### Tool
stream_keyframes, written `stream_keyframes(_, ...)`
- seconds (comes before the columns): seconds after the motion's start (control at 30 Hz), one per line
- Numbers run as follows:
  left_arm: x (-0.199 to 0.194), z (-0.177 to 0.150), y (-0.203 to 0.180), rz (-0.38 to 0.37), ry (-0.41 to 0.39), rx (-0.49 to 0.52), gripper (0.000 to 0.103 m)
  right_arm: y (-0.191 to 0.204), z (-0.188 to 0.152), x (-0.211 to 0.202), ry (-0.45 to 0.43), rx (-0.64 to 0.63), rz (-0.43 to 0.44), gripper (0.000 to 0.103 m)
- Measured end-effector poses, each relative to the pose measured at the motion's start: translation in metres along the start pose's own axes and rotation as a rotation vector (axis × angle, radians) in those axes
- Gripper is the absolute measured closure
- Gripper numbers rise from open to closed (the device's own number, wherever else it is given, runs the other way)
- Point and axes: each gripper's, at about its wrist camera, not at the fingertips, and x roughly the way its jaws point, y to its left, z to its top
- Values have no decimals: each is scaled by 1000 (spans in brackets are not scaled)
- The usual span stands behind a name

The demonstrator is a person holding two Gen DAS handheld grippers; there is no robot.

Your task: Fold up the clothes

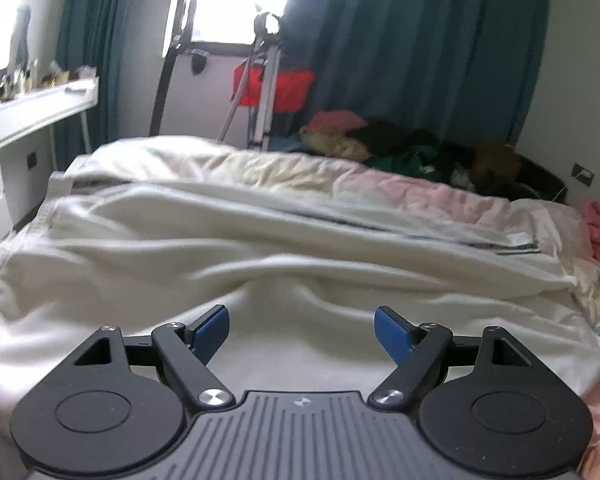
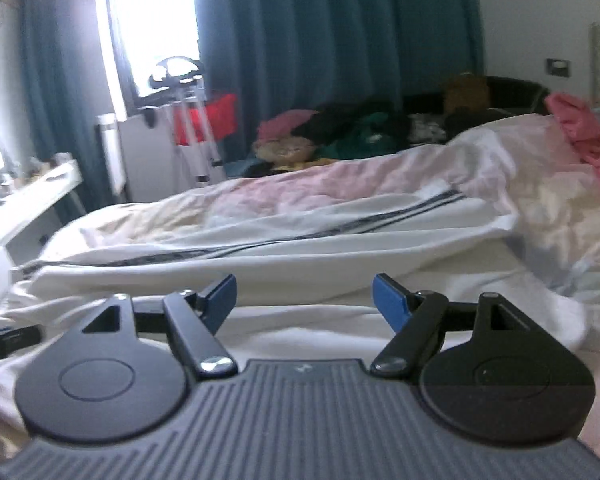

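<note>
Both sets of fingers are apart, nothing between them. My left gripper [image 1: 302, 334] hovers low over the white garment [image 1: 228, 248], blue pads [image 1: 211, 334] spread wide with bare cloth showing in the gap. My right gripper [image 2: 304, 300] is the same: blue pads [image 2: 388, 300] wide apart, over the near edge of the same white garment [image 2: 300, 248]; I can't tell whether either gripper touches the fabric. The garment lies spread and rumpled across the bed [image 1: 420, 194], with a dark striped band [image 2: 380, 218] running along its far side, and a thick fold ridge crosses it just ahead of the left fingers. Under it is a pale pink-and-cream duvet [image 2: 300, 188]. A pink garment [image 2: 584, 136] sits bunched on the bed at far right in the right view. Beyond the bed there's a heap of mixed clothes [image 1: 400, 144], pink, green and dark pieces, against teal curtains [image 1: 400, 40]. A tripod [image 1: 260, 80] stands by the window with something red [image 1: 288, 88] behind it. A white counter [image 1: 32, 116] with small items on it runs along the left wall. The frames are motion-blurred, so fine detail on the fabric is unreadable.
</note>
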Motion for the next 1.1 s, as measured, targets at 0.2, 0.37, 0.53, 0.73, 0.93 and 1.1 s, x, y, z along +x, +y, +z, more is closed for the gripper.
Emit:
stream_keyframes(0.2,-4,-5,45,85,103,-143,21,-29,-6,14,76,159,-54,26)
stream_keyframes(0.37,-15,-2,100,110,204,-390,20,-42,-13,16,98,200,-75,26)
stream_keyframes(0.53,-26,2,154,134,306,-637,20,-45,-16,20,116,211,-64,26)
stream_keyframes(0.73,-51,10,197,228,324,-766,7,-50,-15,21,125,268,-32,26)
stream_keyframes(0.93,-30,-1,229,264,418,-816,5,-53,-15,18,123,292,-41,26)
stream_keyframes(1.1,-19,-1,238,234,414,-836,6,-55,-17,19,138,309,-51,26)
